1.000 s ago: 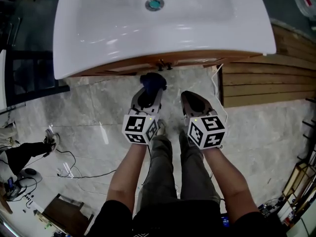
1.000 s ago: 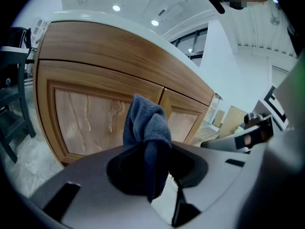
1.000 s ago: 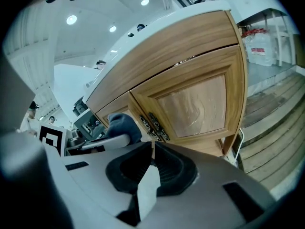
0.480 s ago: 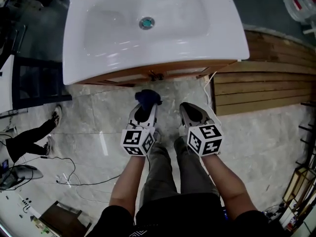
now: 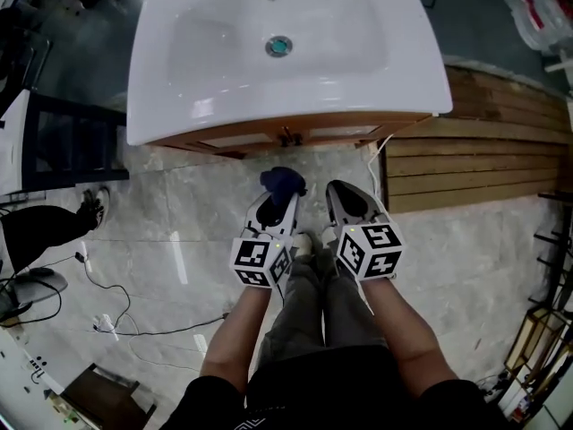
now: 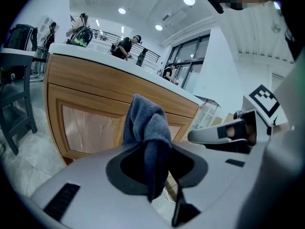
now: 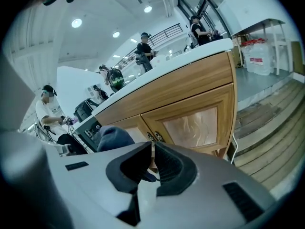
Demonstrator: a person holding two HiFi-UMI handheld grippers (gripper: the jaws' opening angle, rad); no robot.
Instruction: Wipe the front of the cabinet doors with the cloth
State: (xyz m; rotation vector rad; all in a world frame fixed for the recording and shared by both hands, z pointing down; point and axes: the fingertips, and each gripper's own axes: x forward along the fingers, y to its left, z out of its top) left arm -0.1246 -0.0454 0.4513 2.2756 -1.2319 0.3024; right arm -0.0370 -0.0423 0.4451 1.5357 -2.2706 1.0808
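Note:
A dark blue cloth sticks up from my left gripper, which is shut on it. The cloth hangs a short way in front of the wooden cabinet doors, not touching them. My right gripper is beside it on the right, shut with nothing between its jaws. In the right gripper view the cloth shows at the left, and the two small door knobs sit just beyond the jaws.
A white basin top overhangs the cabinet. Wooden decking lies to the right with a white cable at its edge. A black chair stands left. Cables and another person's leg are on the marble floor.
Both grippers have shifted slightly to the right and stayed side by side in front of the doors. The cloth remains held. The other person's leg at the left has moved.

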